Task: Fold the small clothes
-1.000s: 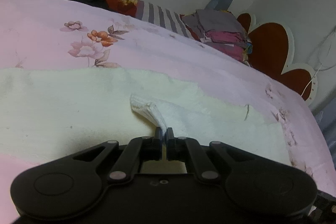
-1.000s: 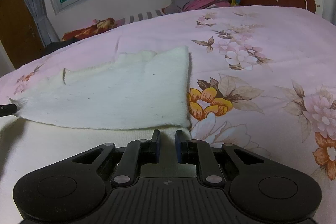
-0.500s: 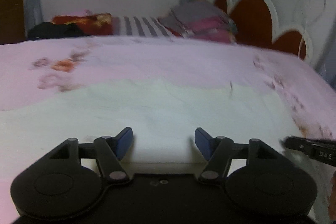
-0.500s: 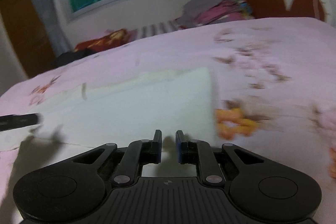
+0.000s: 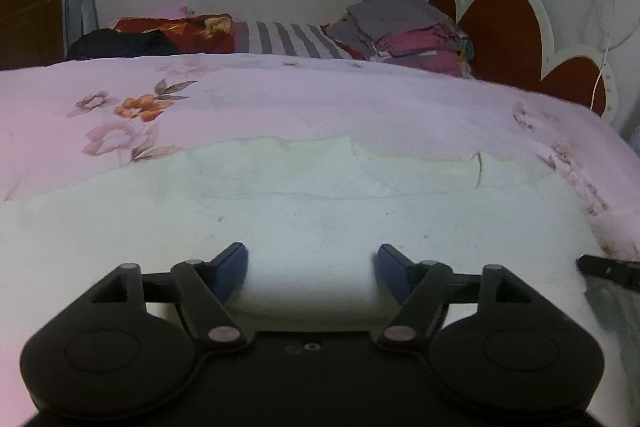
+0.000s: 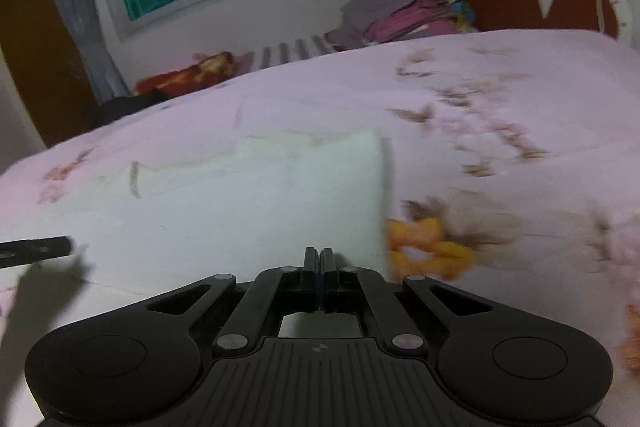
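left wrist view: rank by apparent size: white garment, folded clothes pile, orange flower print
1. white garment, by far the largest, though it lies nearest the camera.
2. folded clothes pile, far back on the bed.
3. orange flower print, smallest.
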Demonstrator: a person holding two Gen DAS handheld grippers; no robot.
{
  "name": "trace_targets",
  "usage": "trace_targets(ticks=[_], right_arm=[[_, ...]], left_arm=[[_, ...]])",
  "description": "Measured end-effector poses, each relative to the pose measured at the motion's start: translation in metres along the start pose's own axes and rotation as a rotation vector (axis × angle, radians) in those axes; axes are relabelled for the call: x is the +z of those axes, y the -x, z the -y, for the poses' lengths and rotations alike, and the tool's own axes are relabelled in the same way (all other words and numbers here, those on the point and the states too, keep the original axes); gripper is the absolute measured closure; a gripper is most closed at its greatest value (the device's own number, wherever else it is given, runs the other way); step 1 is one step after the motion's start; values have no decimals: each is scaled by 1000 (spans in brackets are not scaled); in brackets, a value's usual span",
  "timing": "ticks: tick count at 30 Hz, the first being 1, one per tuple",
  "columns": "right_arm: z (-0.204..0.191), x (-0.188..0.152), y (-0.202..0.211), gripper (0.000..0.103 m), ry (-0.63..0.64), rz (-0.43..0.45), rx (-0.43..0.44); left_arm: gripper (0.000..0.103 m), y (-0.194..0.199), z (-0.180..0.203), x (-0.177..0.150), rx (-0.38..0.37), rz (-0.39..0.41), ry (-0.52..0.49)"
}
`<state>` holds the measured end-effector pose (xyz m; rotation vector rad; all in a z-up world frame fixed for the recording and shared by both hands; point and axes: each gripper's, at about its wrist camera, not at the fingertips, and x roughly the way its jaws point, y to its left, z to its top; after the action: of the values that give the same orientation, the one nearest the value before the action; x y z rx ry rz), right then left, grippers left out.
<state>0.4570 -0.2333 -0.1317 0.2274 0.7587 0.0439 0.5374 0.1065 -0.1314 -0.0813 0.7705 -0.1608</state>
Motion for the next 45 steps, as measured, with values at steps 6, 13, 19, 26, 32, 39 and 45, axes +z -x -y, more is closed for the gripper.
trace_targets(ticks=[6,13,19,26,32,39,45], right_arm=[[25,5,-13,103,9,8,-99],[-27,33,-45,103,90,-14,104],[6,49,-69,103,81,-4,-68],[43,79,-89,103,46,-29,-123],[30,52,-51,103,66,-58,-77],[16,20,-13,103,135,-53,-98],[10,0,-1,103,114,-73,-123]], left_arm=[[32,-2,-26,5,57,12,47],[31,-24,-7,16,45,-1,18],[28,-22,-33,14,60,-10,39],[33,-18,-26,17,83,-18,28],[31,-5,-4,7,38,16,-48],[29,11,-10,-4,68,6,-11],[25,5,-9,-10,82,-27,-17]])
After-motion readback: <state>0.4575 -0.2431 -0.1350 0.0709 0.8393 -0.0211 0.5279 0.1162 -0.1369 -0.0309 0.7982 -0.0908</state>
